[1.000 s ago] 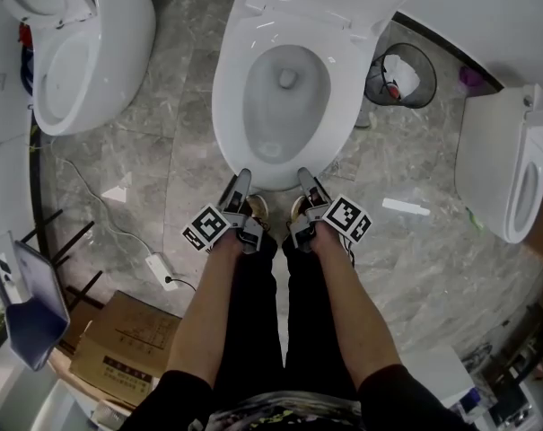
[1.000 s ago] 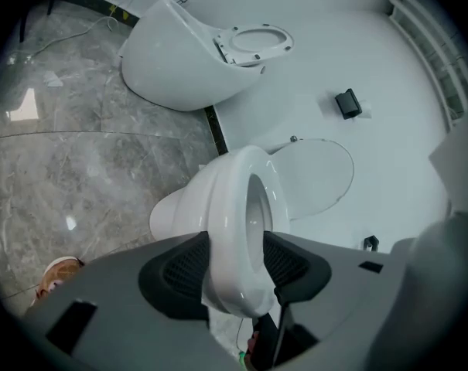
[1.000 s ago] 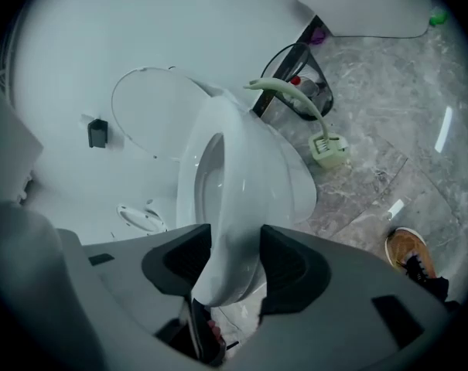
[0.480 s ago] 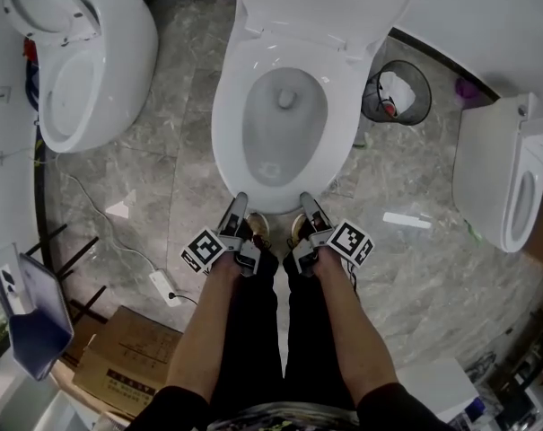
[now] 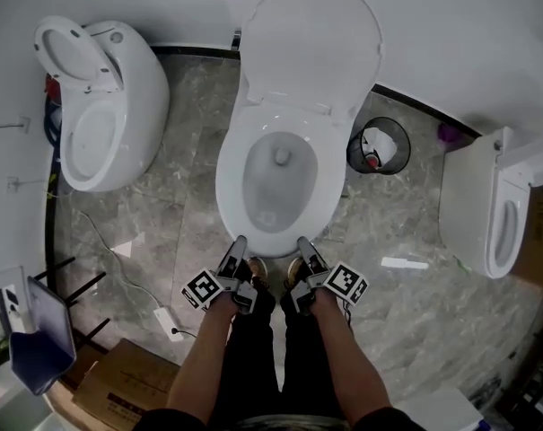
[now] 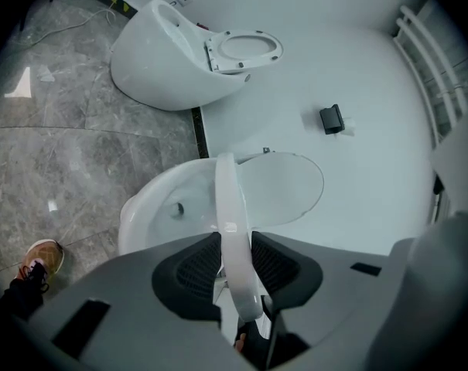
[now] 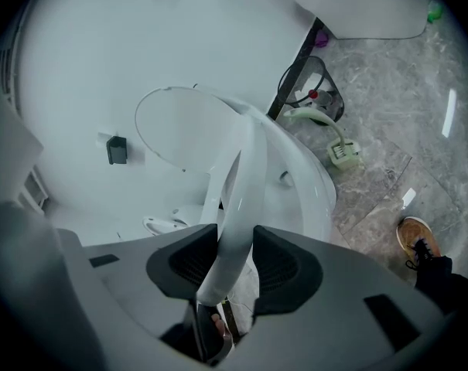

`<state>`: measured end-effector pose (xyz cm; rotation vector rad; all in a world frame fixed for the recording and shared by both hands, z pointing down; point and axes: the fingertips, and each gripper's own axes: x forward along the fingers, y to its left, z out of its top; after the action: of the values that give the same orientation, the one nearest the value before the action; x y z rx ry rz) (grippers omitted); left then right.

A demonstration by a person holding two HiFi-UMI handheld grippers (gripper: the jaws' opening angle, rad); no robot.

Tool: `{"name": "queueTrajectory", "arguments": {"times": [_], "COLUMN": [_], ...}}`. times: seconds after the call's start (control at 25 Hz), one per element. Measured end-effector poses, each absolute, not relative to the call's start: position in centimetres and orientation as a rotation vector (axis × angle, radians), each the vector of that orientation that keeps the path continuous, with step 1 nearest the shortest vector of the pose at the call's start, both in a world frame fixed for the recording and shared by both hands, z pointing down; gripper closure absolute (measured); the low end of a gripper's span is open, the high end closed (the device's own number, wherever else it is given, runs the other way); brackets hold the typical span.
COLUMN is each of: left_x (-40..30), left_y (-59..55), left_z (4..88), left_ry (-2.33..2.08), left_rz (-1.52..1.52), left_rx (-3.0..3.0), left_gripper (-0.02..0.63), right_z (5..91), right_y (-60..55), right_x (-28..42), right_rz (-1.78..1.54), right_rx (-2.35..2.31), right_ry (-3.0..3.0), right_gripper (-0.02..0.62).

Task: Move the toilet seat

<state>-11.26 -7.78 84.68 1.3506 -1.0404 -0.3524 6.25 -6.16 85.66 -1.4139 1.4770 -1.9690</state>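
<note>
Grey marble floor [image 5: 163, 232], white wall behind. Item: toilet seat [image 6: 232, 230], a glossy white oval ring over the middle bowl [image 5: 280, 182], whose lid [image 5: 311, 43] stands up. I have the left gripper [image 5: 239, 243] and right gripper [image 5: 305, 243] side by side at its front edge. Both pairs of jaws have just been closing and now clamp the thin rim, narrowly parted. Long axis: from my grippers to the hinge by the wall, front edge toward me, raised off the bowl.
</note>
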Motion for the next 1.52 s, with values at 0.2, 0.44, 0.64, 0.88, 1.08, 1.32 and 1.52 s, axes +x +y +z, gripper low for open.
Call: {"name": "queueTrajectory", "arguments": {"times": [0.2,0.44,0.64,0.88,1.08,1.32,1.52], "left_x": [-10.3,-10.2,-9.5,-9.2,-8.8,-8.2,-8.0], "left_y": [-9.1,-10.1,-11.2,-12.3,-13.6,-15.0,-16.2], "left_z": [81.5,79.1,77.2,74.9,73.1,71.1,69.5], "left_ry": [-0.997,-1.007,-0.991,-0.992,-0.995,-0.996,-0.990], "left_rz": [-0.443,-0.439,-0.468,-0.468,-0.491,-0.513,-0.558], "left_rx": [1.338,1.369,1.373,1.389,1.406,1.430,1.438], "left_gripper": [0.469,0.465,0.462,0.457,0.456,0.453,0.453], "right_z": [83.2,80.9,79.2,77.1,75.3,73.5,72.0], "right_y": [-7.0,-7.8,-8.6,-9.6,-10.6,-11.8,-12.8], "right_x": [6.6,6.8,7.2,7.5,7.9,8.5,8.6], "right_rz": [-1.966,-1.966,-1.959,-1.952,-1.938,-1.922,-1.906], "right_rx": [-1.408,-1.395,-1.381,-1.364,-1.336,-1.306,-1.273], "right_ry": [1.477,1.497,1.504,1.507,1.516,1.538,1.542], "right_gripper": [0.449,0.443,0.440,0.436,0.433,0.430,0.428]}}
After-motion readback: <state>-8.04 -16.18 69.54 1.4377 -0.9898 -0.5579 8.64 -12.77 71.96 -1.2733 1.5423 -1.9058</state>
